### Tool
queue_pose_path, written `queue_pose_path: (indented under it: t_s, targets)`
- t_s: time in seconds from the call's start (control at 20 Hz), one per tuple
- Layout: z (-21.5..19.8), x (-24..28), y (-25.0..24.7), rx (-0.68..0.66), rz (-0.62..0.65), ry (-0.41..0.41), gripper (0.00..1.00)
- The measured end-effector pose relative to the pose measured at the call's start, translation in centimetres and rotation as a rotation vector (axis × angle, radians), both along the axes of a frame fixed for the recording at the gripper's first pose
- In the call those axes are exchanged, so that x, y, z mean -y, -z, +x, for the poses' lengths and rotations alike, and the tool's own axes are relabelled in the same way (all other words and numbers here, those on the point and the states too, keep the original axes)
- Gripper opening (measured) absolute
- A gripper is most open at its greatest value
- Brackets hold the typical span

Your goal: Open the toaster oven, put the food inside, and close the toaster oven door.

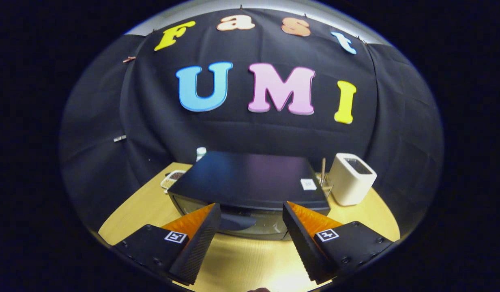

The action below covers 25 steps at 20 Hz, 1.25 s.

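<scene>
Hovering above a light wooden table [241, 263], gripper [252, 213] spread wide, fingers gripping nothing and pointing toward 12 o'clock. Just ahead of the fingertips at 12 o'clock: black toaster oven [250, 178], seen from above and in front, flat glossy top facing up, a small white sticker [308, 184] near its 3 o'clock corner. Glass door [241, 223] closed, its dark handle [237, 221] sitting in the gap between the two fingers, neither finger touching it. Left fingertip overlapping the door's 9 o'clock part in the view, right fingertip overlapping the front edge toward 3 o'clock; contact there cannot be told.

At 2 o'clock from the oven, just beside it: cream-white rounded container [351, 178], open at the top, standing upright on the table. Between container and oven: thin upright sticks [323, 172] in a small holder, details too small to tell. At 10 o'clock, partly hidden by the oven: small pale tray [172, 179] with a dark speckled inside. Behind the oven at 11 o'clock: top of a white bottle [200, 153]. Beyond all this, black cloth wall [250, 129].
</scene>
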<state>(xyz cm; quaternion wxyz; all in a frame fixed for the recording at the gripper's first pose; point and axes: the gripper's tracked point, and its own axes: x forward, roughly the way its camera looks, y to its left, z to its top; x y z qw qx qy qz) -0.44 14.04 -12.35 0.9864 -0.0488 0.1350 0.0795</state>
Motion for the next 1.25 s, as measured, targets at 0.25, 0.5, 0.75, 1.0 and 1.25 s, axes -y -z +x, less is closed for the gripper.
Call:
queue_pose_path:
  t_s: [0.25, 0.5, 0.75, 1.0, 1.25]
  targets:
    - [-2.8, 5.8, -7.2, 0.185, -0.078, 0.018, 0.99]
    - [-8.2, 10.2, -8.2, 0.200, -0.019, 0.104, 0.98]
    - [-11.2, 15.2, -9.0, 0.230, -0.052, 0.200, 0.98]
    - [-11.3, 15.9, -10.4, 0.260, -0.017, 0.224, 0.98]
    - [-11.2, 15.8, -11.1, 0.276, 0.010, 0.223, 0.98]
